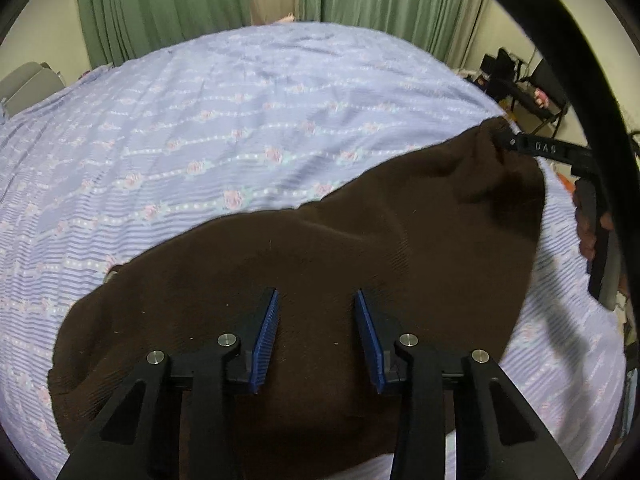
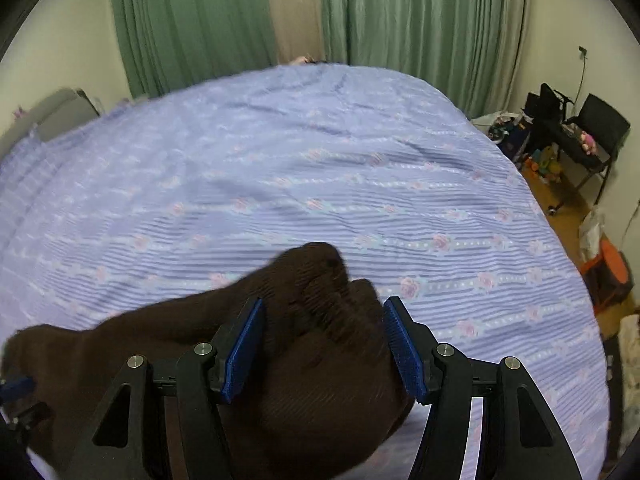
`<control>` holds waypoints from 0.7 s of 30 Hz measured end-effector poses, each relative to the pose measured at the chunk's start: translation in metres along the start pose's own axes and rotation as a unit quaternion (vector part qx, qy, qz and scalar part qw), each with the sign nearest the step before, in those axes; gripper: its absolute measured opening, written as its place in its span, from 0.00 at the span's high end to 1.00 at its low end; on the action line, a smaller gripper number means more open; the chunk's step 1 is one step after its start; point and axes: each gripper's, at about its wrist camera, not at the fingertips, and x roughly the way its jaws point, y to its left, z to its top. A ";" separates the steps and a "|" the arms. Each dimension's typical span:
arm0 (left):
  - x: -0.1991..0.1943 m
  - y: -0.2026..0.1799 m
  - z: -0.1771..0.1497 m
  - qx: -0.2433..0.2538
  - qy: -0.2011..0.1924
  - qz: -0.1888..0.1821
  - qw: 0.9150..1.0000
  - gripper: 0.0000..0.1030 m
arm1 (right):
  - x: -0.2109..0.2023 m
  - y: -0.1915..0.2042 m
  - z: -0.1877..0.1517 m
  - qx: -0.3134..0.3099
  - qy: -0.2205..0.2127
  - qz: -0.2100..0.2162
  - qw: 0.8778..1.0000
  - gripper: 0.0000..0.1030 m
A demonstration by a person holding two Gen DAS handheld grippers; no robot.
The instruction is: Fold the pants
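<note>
Now both claws stand apart over the brown pants [image 1: 320,240] on the bed [image 1: 200,120]: left claw [image 1: 316,316] gripping nothing, right claw [image 2: 324,320] straddling a bunched corner — pinch squarely before lifting.

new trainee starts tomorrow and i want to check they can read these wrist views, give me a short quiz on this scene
1. True or false: the brown pants lie on a bare wooden floor.
2. Multiple choice: the curtains behind the bed are A) green, B) red, C) black.
3. Short answer: in the right wrist view, what lies between the pads of the right tongs?

Key
1. False: they lie on the floral bedspread.
2. A.
3. A bunched-up part of the brown pants.
</note>
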 end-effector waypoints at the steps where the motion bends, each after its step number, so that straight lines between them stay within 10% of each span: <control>1: 0.007 -0.003 -0.001 -0.001 0.005 0.000 1.000 0.63 | 0.008 -0.003 -0.001 -0.001 0.009 -0.004 1.000 0.41; 4: 0.015 -0.006 -0.003 -0.003 0.011 0.003 1.000 0.63 | 0.018 -0.009 -0.007 -0.006 0.034 -0.020 0.999 0.65; 9: 0.024 -0.011 -0.003 -0.004 0.009 0.002 1.000 0.63 | 0.000 -0.017 0.012 -0.006 -0.009 -0.025 1.000 0.70; 14: 0.030 -0.012 -0.003 0.001 0.017 0.013 1.000 0.62 | 0.024 -0.017 0.000 -0.026 0.037 -0.061 0.997 0.47; 19: 0.006 -0.013 -0.001 0.003 -0.020 0.026 0.999 0.54 | -0.061 -0.036 -0.015 0.080 -0.100 -0.107 0.986 0.05; 21: -0.005 -0.017 0.001 0.007 -0.042 0.018 0.999 0.54 | -0.070 -0.046 -0.025 0.115 -0.110 -0.072 0.985 0.05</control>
